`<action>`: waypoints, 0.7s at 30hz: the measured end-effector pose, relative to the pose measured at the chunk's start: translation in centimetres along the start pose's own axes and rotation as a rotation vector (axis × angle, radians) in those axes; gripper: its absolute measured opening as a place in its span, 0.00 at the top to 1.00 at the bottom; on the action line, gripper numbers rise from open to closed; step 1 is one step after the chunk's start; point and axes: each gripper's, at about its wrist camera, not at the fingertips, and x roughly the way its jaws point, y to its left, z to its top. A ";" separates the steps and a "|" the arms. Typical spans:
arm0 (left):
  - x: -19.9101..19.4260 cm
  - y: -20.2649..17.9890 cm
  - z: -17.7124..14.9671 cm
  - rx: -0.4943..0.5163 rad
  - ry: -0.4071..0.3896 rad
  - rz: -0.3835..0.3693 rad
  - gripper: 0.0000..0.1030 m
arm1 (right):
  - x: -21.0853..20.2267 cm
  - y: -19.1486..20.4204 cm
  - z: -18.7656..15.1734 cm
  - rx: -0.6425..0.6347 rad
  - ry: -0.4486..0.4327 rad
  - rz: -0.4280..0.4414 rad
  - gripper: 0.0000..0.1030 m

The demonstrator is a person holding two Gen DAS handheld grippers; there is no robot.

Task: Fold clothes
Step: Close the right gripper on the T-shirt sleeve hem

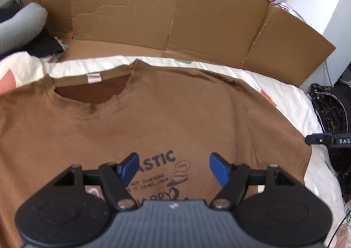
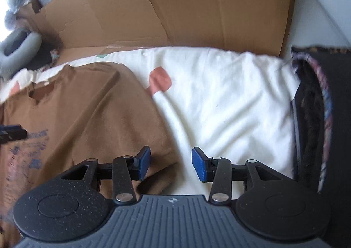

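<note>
Left wrist view: brown T-shirt [image 1: 153,116] lies flat on the white duvet [image 1: 285,103], soft and light (likely to slump); left gripper [image 1: 174,169] and right gripper [image 2: 171,163] gape empty, so pinch sleeve hem [image 2: 169,153].

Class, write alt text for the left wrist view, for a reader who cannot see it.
A brown T-shirt with a dark printed graphic lies flat, front up, on a white bedcover, collar toward a flattened cardboard box behind it. The left gripper hovers over the print, its blue fingers apart and holding nothing.
</note>
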 end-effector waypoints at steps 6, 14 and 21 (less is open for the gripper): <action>1.2 -0.1 -0.6 -0.010 0.023 -0.035 0.30 | 2.0 1.0 0.1 0.006 0.051 0.040 0.58; 1.1 0.5 -0.6 -0.021 0.014 -0.038 0.30 | 0.9 3.0 1.0 -0.026 0.038 0.063 0.97; 0.9 1.0 -0.7 -0.031 0.016 -0.040 0.30 | -0.5 7.2 1.3 -0.095 0.015 0.130 0.97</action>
